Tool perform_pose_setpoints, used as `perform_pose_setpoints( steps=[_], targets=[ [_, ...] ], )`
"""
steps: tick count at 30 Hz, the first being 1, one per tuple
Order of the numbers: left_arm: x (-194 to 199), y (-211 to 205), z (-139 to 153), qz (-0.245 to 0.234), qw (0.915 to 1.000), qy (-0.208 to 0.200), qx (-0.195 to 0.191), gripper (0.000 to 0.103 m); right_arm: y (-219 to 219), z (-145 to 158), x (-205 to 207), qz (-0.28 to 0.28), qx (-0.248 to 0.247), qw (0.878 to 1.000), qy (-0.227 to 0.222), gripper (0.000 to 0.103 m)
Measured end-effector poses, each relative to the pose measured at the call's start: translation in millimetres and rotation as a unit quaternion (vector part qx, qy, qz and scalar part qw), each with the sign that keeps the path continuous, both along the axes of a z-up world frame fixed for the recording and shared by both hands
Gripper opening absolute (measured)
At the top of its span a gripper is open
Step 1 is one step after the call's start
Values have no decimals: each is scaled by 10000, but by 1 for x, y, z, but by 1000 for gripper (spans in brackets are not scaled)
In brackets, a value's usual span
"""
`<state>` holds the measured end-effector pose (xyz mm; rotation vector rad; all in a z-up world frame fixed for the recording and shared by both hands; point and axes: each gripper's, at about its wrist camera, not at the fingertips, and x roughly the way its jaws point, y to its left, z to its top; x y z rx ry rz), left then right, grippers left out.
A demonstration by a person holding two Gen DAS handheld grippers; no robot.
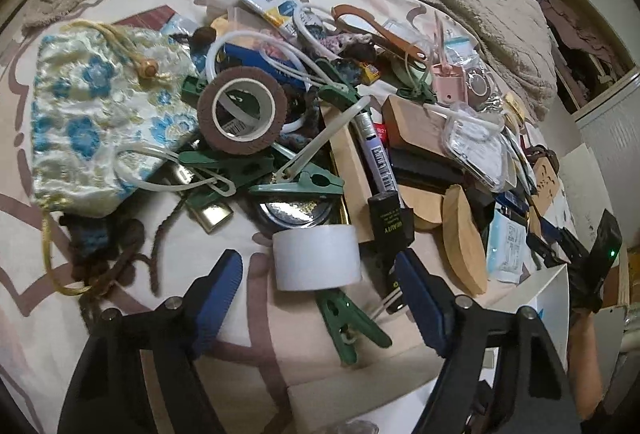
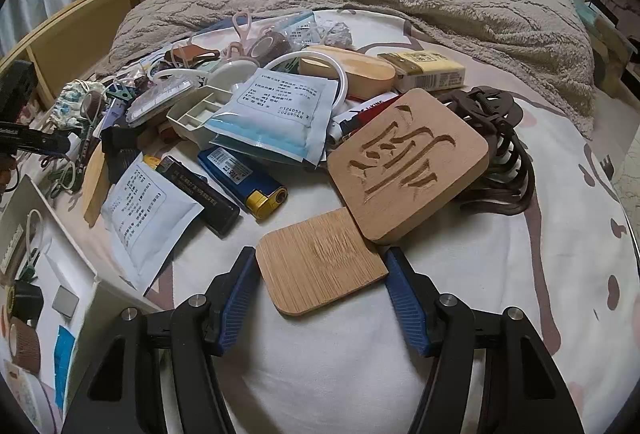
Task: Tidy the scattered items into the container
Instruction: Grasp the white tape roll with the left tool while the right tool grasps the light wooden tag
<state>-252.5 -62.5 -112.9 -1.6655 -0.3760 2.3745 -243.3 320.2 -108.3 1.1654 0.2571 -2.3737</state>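
Observation:
In the left wrist view a white tape roll stands on the bed sheet between the fingers of my left gripper. The jaws are open, with a gap on each side of the roll. In the right wrist view a thin bamboo coaster lies between the blue pads of my right gripper. Both pads touch its edges, so the gripper is shut on it. Its far corner sits by a carved wooden block. The white container stands at the lower left, with a brown tape roll inside.
A heap of clutter fills the bed: green clips, a brown tape roll, a floral pouch, lighters, mask packets, a dark hair claw. A fleece blanket lies behind. The container's rim shows at the lower right.

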Motion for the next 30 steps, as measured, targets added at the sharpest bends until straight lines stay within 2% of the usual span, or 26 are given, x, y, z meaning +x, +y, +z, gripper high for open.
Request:
perform_pose_setpoints(
  steps=[3, 5, 9, 14, 20, 27, 30],
  targets=[
    [-3, 0, -5, 25, 10000, -36, 86, 74, 0, 0, 1, -3, -5, 10000, 18, 65],
    [-5, 0, -8, 51, 9999, -84, 122, 68, 0, 0, 0, -5, -2, 10000, 22, 65],
    [-5, -2, -9, 57, 9997, -82, 213, 44, 0, 0, 1, -6, -1, 10000, 22, 65],
    [0, -13, -4, 180, 9995, 28, 264, 44, 0, -1, 1, -11, 23, 10000, 30, 65],
    [18, -38, 16, 334, 9987, 299, 236, 44, -1, -1, 1, -15, 45, 10000, 31, 65],
    [57, -74, 28, 521, 9975, 446, -152, 44, -1, -1, 1, -18, 49, 10000, 30, 65],
    [79, -88, 28, 650, 9945, 756, -319, 44, -1, -1, 1, -19, 51, 10000, 32, 65]
  ],
)
